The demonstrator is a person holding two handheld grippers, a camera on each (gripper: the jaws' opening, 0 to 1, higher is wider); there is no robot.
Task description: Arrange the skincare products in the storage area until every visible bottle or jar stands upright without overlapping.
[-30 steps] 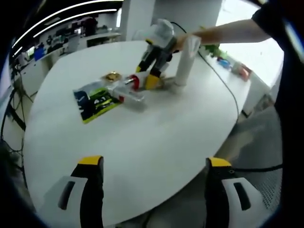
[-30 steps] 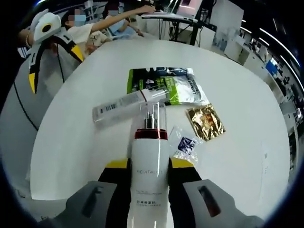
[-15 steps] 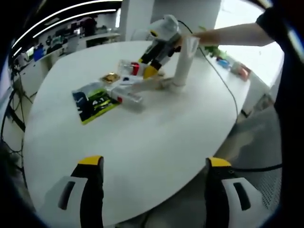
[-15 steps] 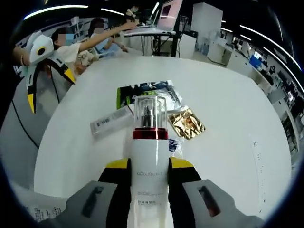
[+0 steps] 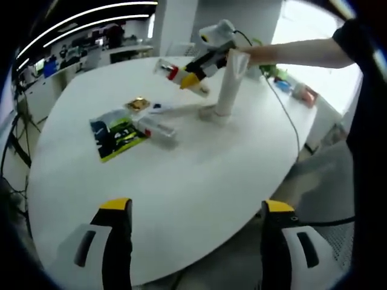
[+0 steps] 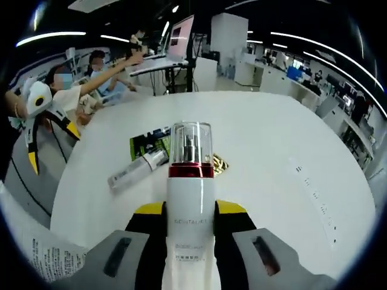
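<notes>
White pump bottle point(image 6: 188, 205) with a red collar and a clear cap sits pinched between the yellow-tipped jaws of the right gripper point(image 6: 188, 212), its body running straight up the middle of the right gripper view and its cap pointing away over the round white table point(image 6: 278, 163). In the left gripper view the same bottle point(image 5: 171, 71) is held in the air above the table's far side, the right gripper point(image 5: 195, 75) clamped on it beside a tall white tube point(image 5: 227, 81) that stands upright on the tabletop. Lying flat on the table, just beyond the held bottle in the right gripper view, are a clear tube point(image 6: 136, 170), a green and black sachet point(image 6: 148, 145) touching it, and a small gold packet point(image 6: 219, 164). The left gripper point(image 5: 192, 208) hovers over the near edge of the table with its jaws spread wide and nothing between them, well apart from the products.
</notes>
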